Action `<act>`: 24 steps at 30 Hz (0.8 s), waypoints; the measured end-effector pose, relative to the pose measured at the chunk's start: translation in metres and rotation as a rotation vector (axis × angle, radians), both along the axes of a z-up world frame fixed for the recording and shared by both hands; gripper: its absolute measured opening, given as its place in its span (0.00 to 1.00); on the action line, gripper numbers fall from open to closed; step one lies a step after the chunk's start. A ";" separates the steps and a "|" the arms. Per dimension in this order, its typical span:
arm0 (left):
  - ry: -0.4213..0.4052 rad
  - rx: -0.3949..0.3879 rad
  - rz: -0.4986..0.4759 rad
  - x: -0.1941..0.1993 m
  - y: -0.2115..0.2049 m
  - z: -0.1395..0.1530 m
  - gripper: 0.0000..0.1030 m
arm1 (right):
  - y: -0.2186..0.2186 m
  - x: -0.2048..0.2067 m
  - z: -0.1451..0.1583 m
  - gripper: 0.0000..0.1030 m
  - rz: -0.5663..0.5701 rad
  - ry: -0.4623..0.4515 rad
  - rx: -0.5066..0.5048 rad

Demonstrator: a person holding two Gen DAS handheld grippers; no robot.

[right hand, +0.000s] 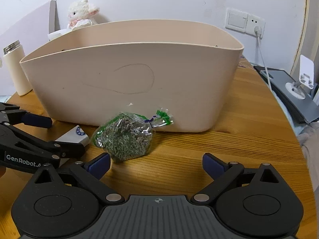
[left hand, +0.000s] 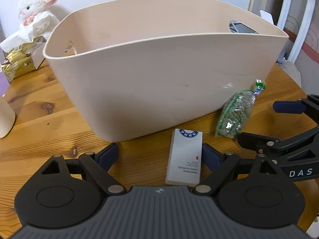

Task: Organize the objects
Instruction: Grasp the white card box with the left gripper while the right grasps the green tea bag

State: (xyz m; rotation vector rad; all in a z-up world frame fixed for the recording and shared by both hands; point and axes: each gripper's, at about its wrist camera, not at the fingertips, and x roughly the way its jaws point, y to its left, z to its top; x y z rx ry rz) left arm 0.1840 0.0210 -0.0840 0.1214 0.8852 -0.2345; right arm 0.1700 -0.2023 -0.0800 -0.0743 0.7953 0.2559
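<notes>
Bin: the big beige bin (left hand: 159, 75) stands mid-worktop (left hand: 49, 123), mouth up; judged the target for the loose items, since both lie at the foot of its near wall.
Box: the white box (left hand: 185, 159) lies flat, short end toward the bin, close to the wall but whether touching I cannot tell.
Left tongs: left tongs (left hand: 159, 155) wide, empty; the box sits against the right-hand pad, with a wide gap to the other, so the grip looks off-centre.
Bag: the clear bag (right hand: 125, 137) of dried green bits lies just right of the box, its tied neck leaning on the bin wall.
Right tongs: right tongs (right hand: 156, 164) wide, empty; the bag lies ahead of the left pad rather than between the two.
Room: bare wood to the bag's right; the two tongs are close together, so they may crowd each other.
Edges: the bin rim is high, so each item needs a clear lift over it. A bottle (right hand: 17, 69) and toy lamb (left hand: 37, 14) stand well apart.
</notes>
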 end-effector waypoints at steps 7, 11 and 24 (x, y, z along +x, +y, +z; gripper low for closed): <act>0.014 0.003 0.033 -0.002 0.010 0.006 0.73 | 0.007 0.008 -0.006 0.97 0.032 -0.012 0.025; 0.025 0.005 0.036 -0.004 0.011 0.010 0.59 | 0.014 0.010 -0.007 0.90 0.058 -0.017 0.039; 0.037 -0.008 0.064 -0.017 0.002 0.016 0.31 | 0.016 -0.002 -0.002 0.31 0.068 -0.044 0.040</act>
